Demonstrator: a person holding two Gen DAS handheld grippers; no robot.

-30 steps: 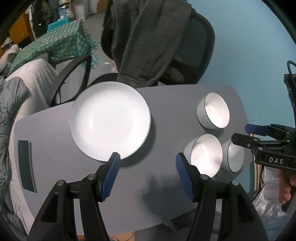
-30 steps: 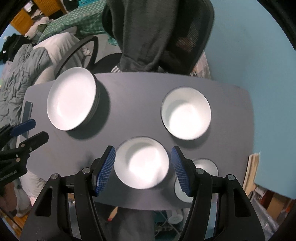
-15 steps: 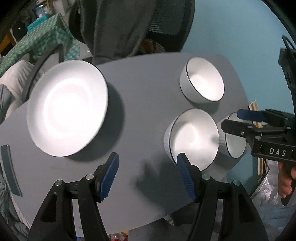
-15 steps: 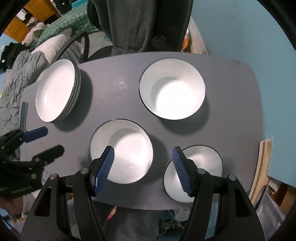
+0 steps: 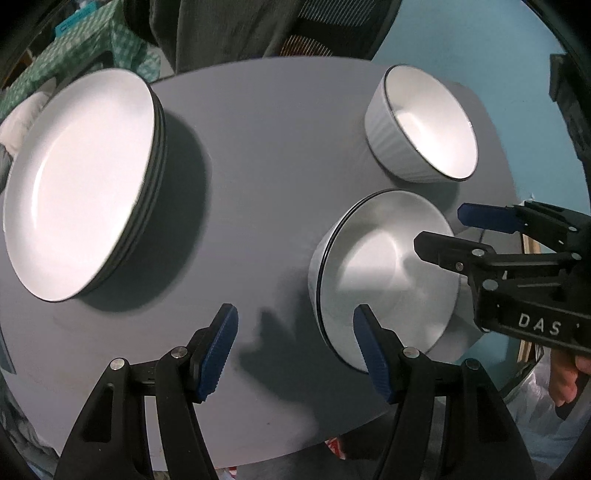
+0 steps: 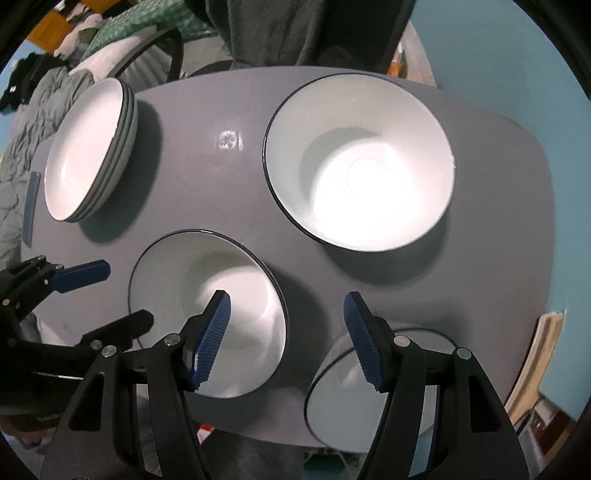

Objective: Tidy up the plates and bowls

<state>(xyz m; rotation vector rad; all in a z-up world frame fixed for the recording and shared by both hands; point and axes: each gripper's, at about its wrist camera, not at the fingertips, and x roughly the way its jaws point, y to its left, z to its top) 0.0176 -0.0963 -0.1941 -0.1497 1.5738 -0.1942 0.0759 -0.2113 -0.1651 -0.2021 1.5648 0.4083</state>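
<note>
A stack of white plates (image 5: 81, 177) sits at the left of the grey table (image 5: 266, 140); it also shows in the right wrist view (image 6: 88, 151). Three white bowls stand at the right: a far bowl (image 5: 424, 122) (image 6: 362, 162), a middle bowl (image 5: 384, 273) (image 6: 210, 314), and a near-right bowl (image 6: 354, 387). My left gripper (image 5: 295, 350) is open and empty, low over the table, its right finger at the middle bowl's near rim. My right gripper (image 6: 286, 339) is open and empty, its left finger over the middle bowl; it also shows in the left wrist view (image 5: 443, 232).
An office chair draped with a dark garment (image 6: 295, 29) stands behind the table. A dark phone (image 6: 31, 206) lies at the table's left edge. A teal wall (image 5: 461, 37) is at the right. Bedding and clutter (image 6: 22, 122) lie at the far left.
Both grippers have moved down and closer to the table. The right gripper has shifted from above the middle bowl toward the gap between the middle and near-right bowls. Both stay open.
</note>
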